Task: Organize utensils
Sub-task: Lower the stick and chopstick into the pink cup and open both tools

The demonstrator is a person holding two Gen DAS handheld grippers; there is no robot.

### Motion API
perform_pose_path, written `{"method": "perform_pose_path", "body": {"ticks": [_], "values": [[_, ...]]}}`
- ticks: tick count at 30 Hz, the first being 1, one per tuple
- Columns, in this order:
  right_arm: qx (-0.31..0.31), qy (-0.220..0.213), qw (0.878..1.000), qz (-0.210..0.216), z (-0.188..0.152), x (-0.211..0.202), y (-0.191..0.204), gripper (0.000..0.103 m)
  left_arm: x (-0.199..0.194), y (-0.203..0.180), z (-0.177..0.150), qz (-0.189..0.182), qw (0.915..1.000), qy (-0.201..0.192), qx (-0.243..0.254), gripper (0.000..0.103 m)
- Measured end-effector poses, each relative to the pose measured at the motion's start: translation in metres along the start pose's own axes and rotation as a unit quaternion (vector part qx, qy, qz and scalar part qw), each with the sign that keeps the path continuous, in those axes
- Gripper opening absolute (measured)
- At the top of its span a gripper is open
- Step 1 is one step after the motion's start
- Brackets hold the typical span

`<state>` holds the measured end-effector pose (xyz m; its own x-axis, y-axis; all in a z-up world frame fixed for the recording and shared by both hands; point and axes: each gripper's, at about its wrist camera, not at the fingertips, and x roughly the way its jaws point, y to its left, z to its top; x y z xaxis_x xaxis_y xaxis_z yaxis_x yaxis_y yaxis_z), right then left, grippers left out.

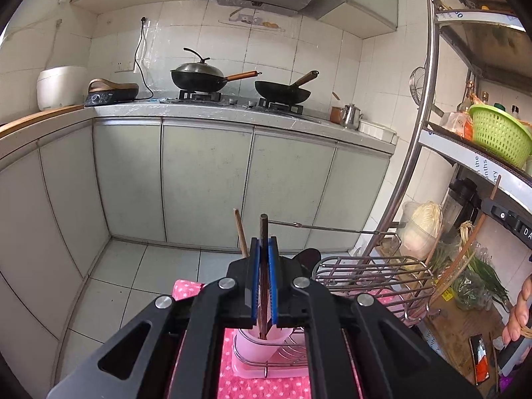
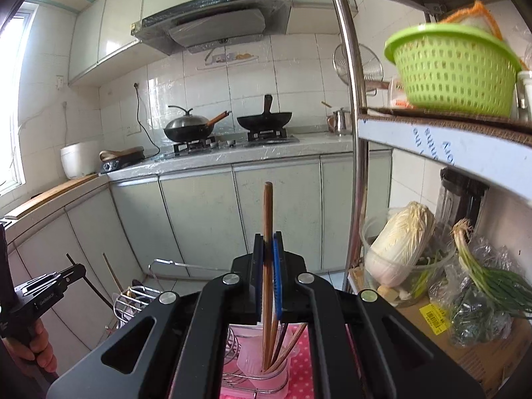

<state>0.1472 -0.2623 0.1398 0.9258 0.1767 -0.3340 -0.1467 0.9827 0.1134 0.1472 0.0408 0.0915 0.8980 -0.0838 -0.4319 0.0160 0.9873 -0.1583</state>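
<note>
My left gripper is shut on a dark brown chopstick that stands upright, its lower end inside a pink cup of a wire holder below. A lighter chopstick stands just left of it. My right gripper is shut on a light brown chopstick, upright, its lower end in a translucent pink cup that holds several other chopsticks. The left gripper also shows at the far left of the right wrist view.
A wire utensil rack stands on a pink dotted cloth. A metal shelf post and shelves with a green basket, cabbage and greens are at right. Kitchen counter with two woks is ahead.
</note>
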Motion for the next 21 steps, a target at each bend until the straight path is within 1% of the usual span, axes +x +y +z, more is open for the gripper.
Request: {"method": "perform_pose_path", "body": {"ticks": [4, 13, 15, 21], "values": [[-0.002, 0.026, 1.0, 0.003, -0.016, 0.015, 0.003, 0.006, 0.015, -0.002, -0.01, 0.003, 0.9998, 0.018, 0.001, 0.004], [-0.011, 0.063, 0.998, 0.013, -0.043, 0.03, 0.012, 0.006, 0.038, -0.007, -0.029, -0.001, 0.9986, 0.053, 0.003, 0.004], [-0.013, 0.069, 0.997, 0.013, -0.046, 0.033, 0.013, 0.006, 0.044, -0.01, -0.032, -0.001, 0.998, 0.062, 0.009, 0.004], [-0.015, 0.083, 0.996, 0.011, -0.051, 0.036, 0.014, 0.006, 0.052, -0.014, -0.039, 0.0, 0.9971, 0.074, 0.019, 0.004]]}}
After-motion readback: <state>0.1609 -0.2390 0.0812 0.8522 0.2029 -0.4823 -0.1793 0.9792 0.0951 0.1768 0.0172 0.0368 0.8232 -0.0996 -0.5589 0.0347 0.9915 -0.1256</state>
